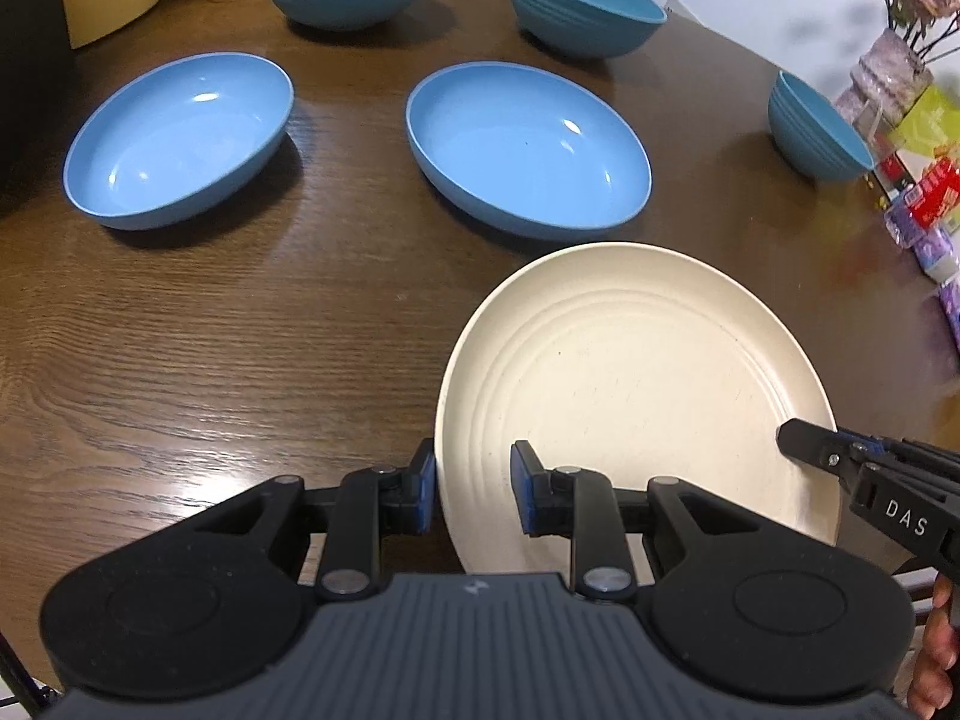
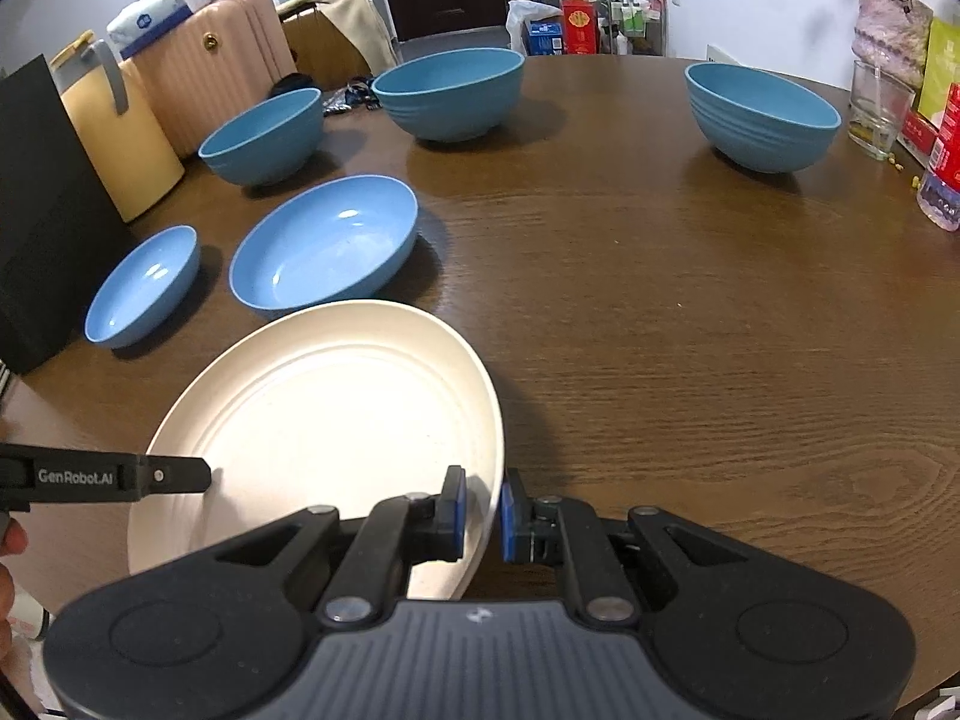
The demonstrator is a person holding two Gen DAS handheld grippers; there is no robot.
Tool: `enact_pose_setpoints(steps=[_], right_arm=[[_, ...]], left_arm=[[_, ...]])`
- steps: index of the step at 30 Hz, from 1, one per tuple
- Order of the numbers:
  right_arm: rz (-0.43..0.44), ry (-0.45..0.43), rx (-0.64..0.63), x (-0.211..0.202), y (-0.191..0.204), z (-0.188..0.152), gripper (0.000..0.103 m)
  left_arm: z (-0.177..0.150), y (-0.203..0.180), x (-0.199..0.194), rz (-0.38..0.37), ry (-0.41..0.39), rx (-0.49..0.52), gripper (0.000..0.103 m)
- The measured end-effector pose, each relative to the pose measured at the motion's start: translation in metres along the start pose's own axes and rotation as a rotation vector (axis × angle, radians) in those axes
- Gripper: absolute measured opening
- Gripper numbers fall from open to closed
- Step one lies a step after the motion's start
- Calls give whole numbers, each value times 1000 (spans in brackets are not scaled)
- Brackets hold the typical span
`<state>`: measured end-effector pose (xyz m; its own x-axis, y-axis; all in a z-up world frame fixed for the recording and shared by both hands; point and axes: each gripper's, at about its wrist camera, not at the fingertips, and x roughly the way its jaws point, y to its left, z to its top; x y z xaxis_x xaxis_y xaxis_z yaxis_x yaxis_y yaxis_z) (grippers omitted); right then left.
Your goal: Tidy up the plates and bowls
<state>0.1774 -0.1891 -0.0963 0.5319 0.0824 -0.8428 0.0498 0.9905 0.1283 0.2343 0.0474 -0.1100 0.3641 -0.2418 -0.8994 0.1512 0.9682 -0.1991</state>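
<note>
A cream plate (image 1: 636, 372) (image 2: 336, 414) hangs low over the brown table (image 1: 240, 330) (image 2: 690, 330), held at both sides. My left gripper (image 1: 474, 480) is shut on the plate's left rim. My right gripper (image 2: 483, 504) is shut on its right rim. Each gripper's finger shows at the other view's edge. Beyond the plate stand two shallow blue bowls (image 1: 180, 138) (image 1: 528, 144), also seen as shallow bowls (image 2: 144, 285) (image 2: 327, 240) in the right wrist view. Further back stand three deep blue bowls (image 2: 264, 132) (image 2: 450, 90) (image 2: 762, 114).
A yellow jug (image 2: 120, 138) and a black box (image 2: 42, 210) stand at the table's left edge. A glass (image 2: 879, 108), a vase of flowers (image 1: 888, 72) and a bottle (image 2: 945, 180) crowd the right edge. A pink suitcase (image 2: 210, 72) stands behind the table.
</note>
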Motion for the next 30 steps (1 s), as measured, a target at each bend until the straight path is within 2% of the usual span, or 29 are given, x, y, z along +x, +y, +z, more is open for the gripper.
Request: enact_pose_setpoints(steps=[11, 30], right_arm=[[-36, 24, -27, 16, -7, 2, 14], [-22, 32, -38, 19, -10, 7, 14]], left_arm=[[0, -20, 7, 38, -16, 67, 26], [6, -18, 10, 42, -21, 41, 26]])
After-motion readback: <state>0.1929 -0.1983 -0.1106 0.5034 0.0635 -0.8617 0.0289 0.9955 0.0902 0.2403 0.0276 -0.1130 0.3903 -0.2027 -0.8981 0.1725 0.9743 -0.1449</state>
